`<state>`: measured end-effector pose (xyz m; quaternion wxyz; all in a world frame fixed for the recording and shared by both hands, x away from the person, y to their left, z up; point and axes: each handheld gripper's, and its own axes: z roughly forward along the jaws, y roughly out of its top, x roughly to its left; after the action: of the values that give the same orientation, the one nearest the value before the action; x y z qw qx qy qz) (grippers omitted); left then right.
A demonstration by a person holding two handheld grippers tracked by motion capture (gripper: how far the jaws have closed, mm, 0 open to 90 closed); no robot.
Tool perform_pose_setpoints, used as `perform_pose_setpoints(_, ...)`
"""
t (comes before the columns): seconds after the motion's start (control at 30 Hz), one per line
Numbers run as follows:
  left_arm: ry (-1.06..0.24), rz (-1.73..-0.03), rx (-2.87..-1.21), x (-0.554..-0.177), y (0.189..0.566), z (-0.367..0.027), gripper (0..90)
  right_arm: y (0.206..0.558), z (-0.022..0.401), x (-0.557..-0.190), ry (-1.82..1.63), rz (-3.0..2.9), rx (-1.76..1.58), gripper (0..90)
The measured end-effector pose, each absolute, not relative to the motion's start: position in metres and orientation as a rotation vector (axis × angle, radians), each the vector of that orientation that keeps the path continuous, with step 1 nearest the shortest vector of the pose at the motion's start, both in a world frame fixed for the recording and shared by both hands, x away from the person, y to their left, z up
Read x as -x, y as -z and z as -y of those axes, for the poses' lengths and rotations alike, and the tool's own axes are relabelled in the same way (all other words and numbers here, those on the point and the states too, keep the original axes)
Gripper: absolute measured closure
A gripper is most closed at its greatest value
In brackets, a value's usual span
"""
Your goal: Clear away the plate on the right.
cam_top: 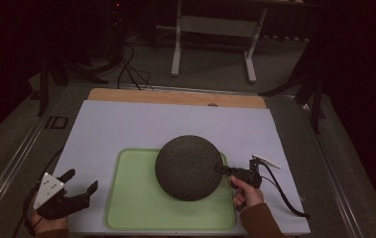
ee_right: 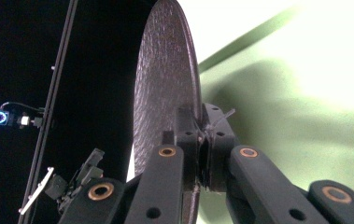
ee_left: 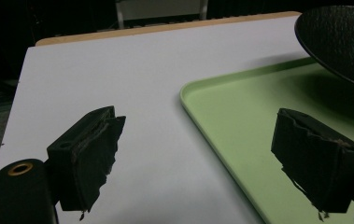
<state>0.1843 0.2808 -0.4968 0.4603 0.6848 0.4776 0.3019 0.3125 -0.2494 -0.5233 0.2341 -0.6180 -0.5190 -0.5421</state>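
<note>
Right gripper [cam_top: 223, 170] has its jaws clamped on the rim of the dark plate [cam_top: 188, 166], holding it above the green tray [cam_top: 126, 198]. Looks stiff, heavy, breakable; rim grip risks tipping. Left gripper [cam_top: 82, 181] waits with jaws spread.

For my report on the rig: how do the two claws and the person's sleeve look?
Both claws are black. The left claw carries a grey three-cornered plate with small dots. The right claw has brass-coloured rivets and a trailing black cable. The sleeve is brown.
</note>
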Motion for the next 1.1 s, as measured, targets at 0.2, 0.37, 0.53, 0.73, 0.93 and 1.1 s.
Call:
perform_pose_setpoints(0.2,-0.743,-1.179,-1.682,-0.184,0.497,-0.281,14.8,0.527,0.244,-0.311,1.464,1.447,1.684,86.4)
perform_pose_setpoints(0.37,-0.745,-1.176,-1.686,-0.185,0.497,-0.280,14.8,0.530,0.240,-0.309,1.440,1.460,1.669,86.4)
perform_pose_setpoints(0.53,-0.744,-1.176,-1.685,-0.185,0.497,-0.280,14.8,0.533,0.237,-0.308,1.417,1.473,1.662,86.3)
perform_pose_setpoints(0.73,-0.743,-1.172,-1.689,-0.186,0.497,-0.279,14.8,0.536,0.233,-0.304,1.396,1.476,1.654,86.3)
perform_pose_setpoints(0.93,-0.744,-1.172,-1.686,-0.186,0.497,-0.280,14.8,0.540,0.225,-0.301,1.355,1.508,1.645,86.1)
perform_pose_setpoints(1.1,-0.743,-1.172,-1.688,-0.186,0.497,-0.280,14.8,0.543,0.218,-0.299,1.323,1.534,1.632,85.5)
